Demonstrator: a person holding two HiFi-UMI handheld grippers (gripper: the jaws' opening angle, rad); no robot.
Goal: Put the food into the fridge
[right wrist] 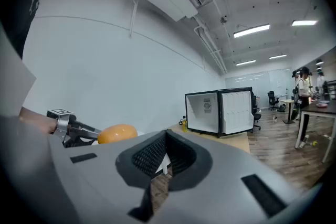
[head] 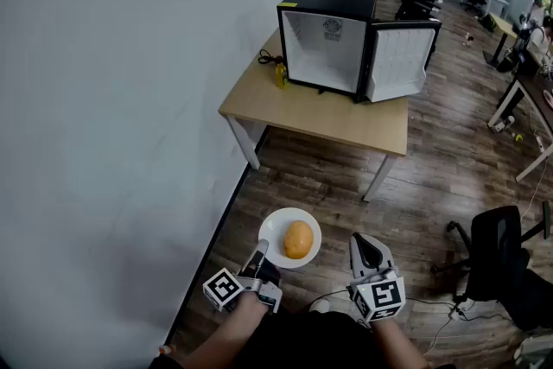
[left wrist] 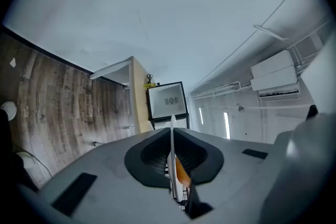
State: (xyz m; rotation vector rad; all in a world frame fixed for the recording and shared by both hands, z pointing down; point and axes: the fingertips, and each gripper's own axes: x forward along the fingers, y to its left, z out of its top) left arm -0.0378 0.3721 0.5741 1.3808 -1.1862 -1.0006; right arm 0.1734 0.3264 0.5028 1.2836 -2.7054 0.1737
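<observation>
A white plate (head: 276,229) carries one rounded orange-yellow piece of food (head: 298,239). My left gripper (head: 262,251) is shut on the plate's near rim and holds it level above the wooden floor. In the left gripper view the plate (left wrist: 172,144) shows edge-on between the closed jaws, with the food (left wrist: 181,172) behind it. My right gripper (head: 365,243) hangs to the right of the plate, shut and empty, and its view shows the food (right wrist: 117,134) at left. The black mini fridge (head: 324,47) stands on a table ahead, its door (head: 399,60) swung open to the right, its white inside bare.
The fridge sits on a light wooden table (head: 346,121) against the white wall, with a small yellow bottle (head: 281,75) by its left side. A black office chair (head: 497,246) stands at right. More desks and chairs fill the far room, where a person (right wrist: 304,86) stands.
</observation>
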